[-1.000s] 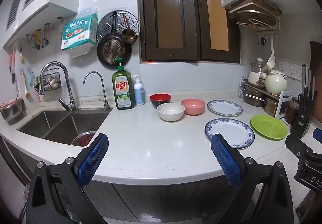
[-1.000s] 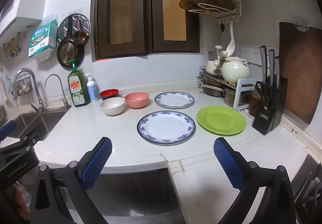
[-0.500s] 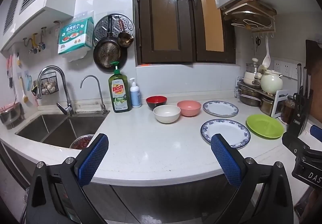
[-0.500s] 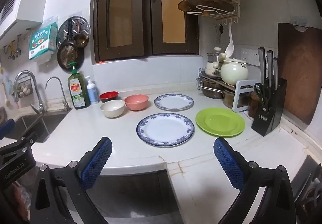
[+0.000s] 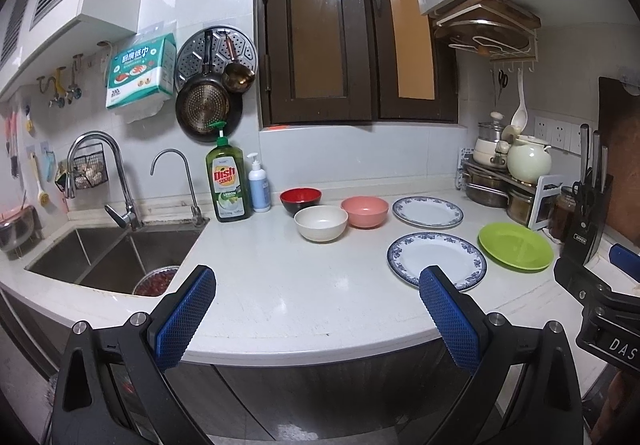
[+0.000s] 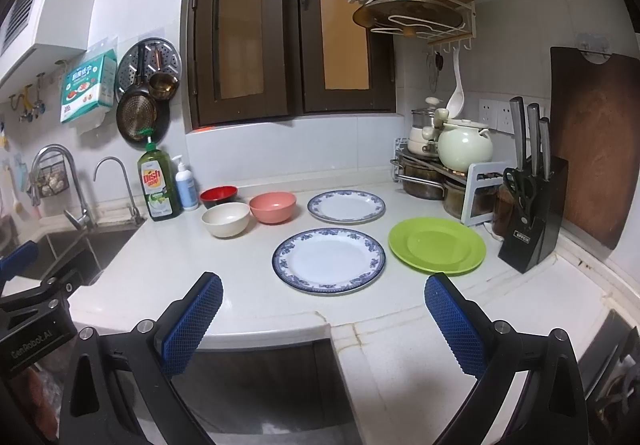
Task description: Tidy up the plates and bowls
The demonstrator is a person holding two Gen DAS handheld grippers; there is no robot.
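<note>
On the white counter (image 6: 168, 261) lie a large blue-rimmed plate (image 6: 329, 259) (image 5: 436, 259), a smaller blue-rimmed plate (image 6: 346, 206) (image 5: 427, 211) behind it and a green plate (image 6: 437, 245) (image 5: 516, 251) to the right. Left of the plates stand a pink bowl (image 6: 273, 207) (image 5: 364, 211), a white bowl (image 6: 225, 219) (image 5: 320, 223) and a red-and-black bowl (image 6: 218, 196) (image 5: 300, 199). My left gripper (image 5: 318, 307) hangs open before the counter's front edge, empty. My right gripper (image 6: 322, 315) is open and empty too, just short of the large plate.
A double sink (image 5: 108, 253) with two taps lies at the left, a dish soap bottle (image 5: 228, 181) and a pump bottle (image 5: 259, 187) behind the bowls. Pots and a teapot (image 6: 464, 149) on a rack, a knife block (image 6: 532, 213) and a hung cutting board (image 6: 592, 149) fill the right corner.
Both grippers have drifted slightly back from the counter, so the dishes look a little smaller and lower. Nothing on the counter has moved.
</note>
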